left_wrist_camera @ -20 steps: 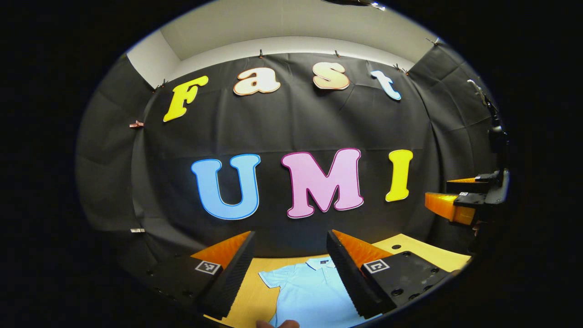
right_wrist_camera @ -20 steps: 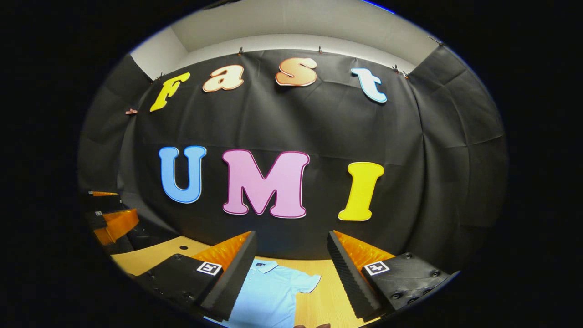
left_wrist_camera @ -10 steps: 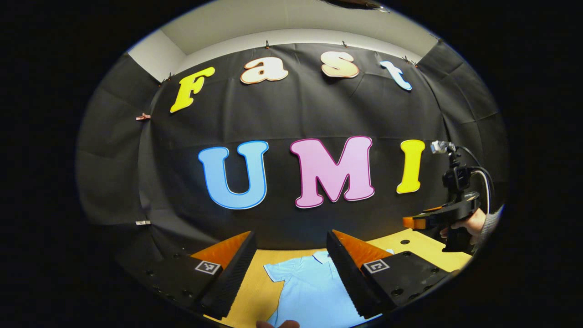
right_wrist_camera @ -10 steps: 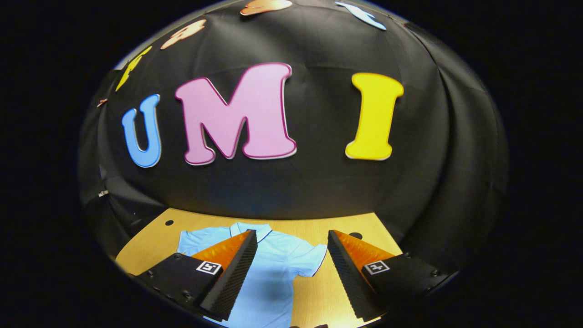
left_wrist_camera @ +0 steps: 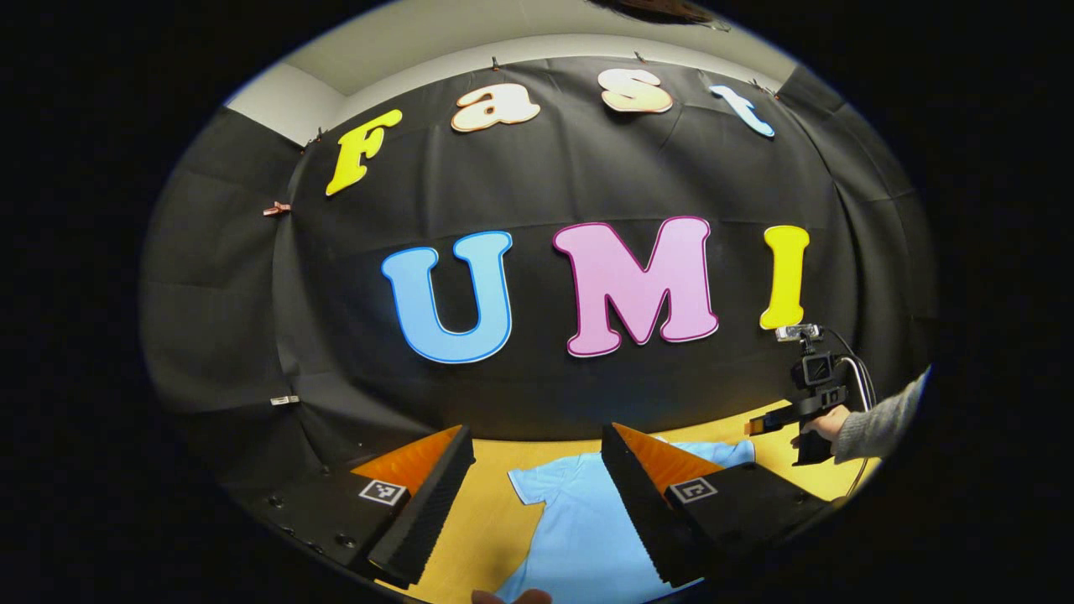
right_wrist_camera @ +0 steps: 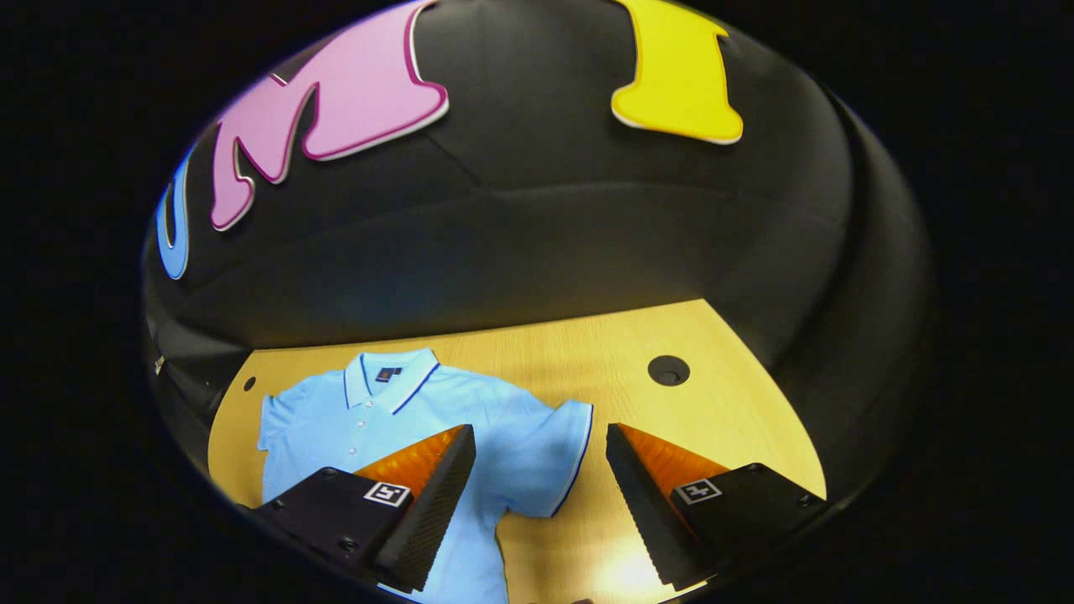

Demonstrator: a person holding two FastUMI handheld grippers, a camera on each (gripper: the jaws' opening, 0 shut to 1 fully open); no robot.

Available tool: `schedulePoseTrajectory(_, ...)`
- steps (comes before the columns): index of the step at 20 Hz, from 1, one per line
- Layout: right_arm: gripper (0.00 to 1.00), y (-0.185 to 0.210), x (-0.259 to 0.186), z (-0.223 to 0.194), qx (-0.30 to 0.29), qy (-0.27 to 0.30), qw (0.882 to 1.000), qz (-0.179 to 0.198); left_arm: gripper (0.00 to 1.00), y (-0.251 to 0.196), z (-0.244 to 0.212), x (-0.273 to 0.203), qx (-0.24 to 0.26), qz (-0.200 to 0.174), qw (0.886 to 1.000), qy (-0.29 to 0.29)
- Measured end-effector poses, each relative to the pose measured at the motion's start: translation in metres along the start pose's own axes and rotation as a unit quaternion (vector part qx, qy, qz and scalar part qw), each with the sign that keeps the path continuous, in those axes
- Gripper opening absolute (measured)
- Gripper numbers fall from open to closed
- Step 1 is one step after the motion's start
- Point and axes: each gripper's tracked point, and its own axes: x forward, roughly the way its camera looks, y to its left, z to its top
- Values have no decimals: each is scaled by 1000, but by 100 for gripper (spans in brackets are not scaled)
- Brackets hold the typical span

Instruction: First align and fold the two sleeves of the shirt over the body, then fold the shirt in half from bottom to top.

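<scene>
- Left hand-held gripper: fingers spread wide, nothing between them, above the counter and the shirt.
- Right hand-held gripper: fingers spread too, pinching nothing, with the shirt's sleeve lying in the gap below.
- The right gripper view takes in the whole upper shirt lying flat and unfolded, collar toward the wall, both sleeves out to the sides; the left gripper view gives just one sleeve and part of the body.
- The left gripper view has the right hand-held gripper farther off, low over the shirt's far sleeve, with a hand in a grey sleeve.
- Bare counter runs right of the shirt, with a round hole near the back edge, and a strip of wood behind the collar.
</scene>
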Motion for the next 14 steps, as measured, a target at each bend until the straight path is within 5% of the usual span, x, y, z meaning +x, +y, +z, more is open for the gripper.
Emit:
schedulePoseTrajectory(11,97,-34,82,-47,31,74,996,-48,98,13,-24,-4,5,21,999,35)
schedulePoseTrajectory(14,86,-31,82,-54,23,84,995,-50,98,13,-25,-1,6,20,999,36)
